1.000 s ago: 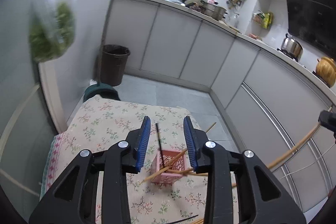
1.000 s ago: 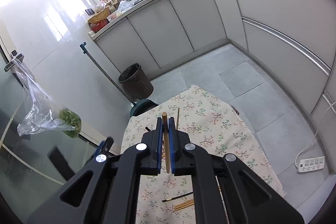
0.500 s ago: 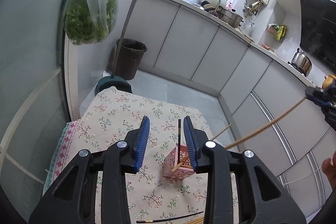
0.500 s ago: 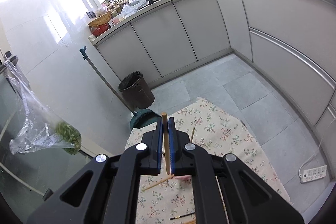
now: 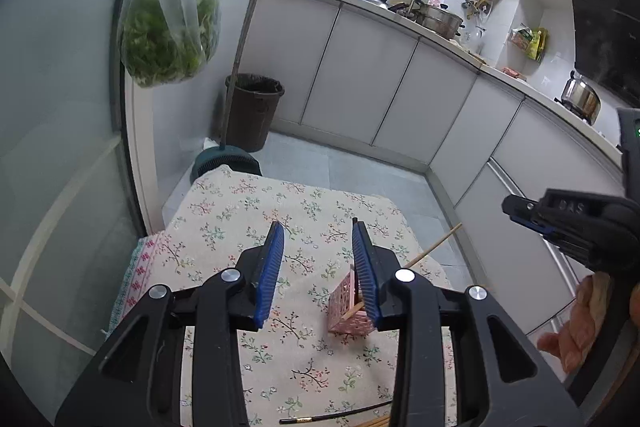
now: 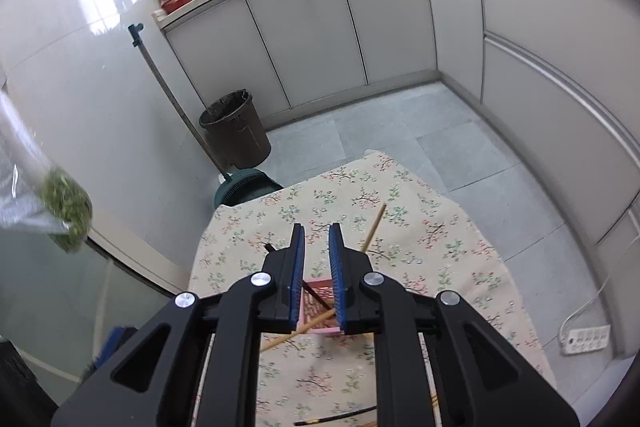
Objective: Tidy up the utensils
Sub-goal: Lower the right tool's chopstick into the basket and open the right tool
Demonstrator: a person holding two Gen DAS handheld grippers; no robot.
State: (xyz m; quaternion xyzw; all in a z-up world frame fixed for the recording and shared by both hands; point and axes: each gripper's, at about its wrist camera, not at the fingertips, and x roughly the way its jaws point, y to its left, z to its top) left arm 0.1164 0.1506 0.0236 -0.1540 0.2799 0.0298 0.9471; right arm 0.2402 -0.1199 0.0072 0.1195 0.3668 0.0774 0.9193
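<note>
Our right tongs (image 6: 317,273) have just been opening: the wooden chopstick (image 6: 298,331) they pinched half a second ago now lies slanted in the pink basket (image 6: 318,309) on the flowered cloth (image 6: 440,259), and nothing sits between the jaws. Our left tongs (image 5: 318,271) hang parted and empty beside the basket. More chopsticks, one black (image 5: 340,415), still lie loose on the cloth.

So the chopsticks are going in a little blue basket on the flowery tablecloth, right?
Not quite: the basket is pink, not blue. The blue you see is the pads of the grippers. The left wrist view shows it, with a wooden chopstick sticking out, on the flowery tablecloth.
</note>
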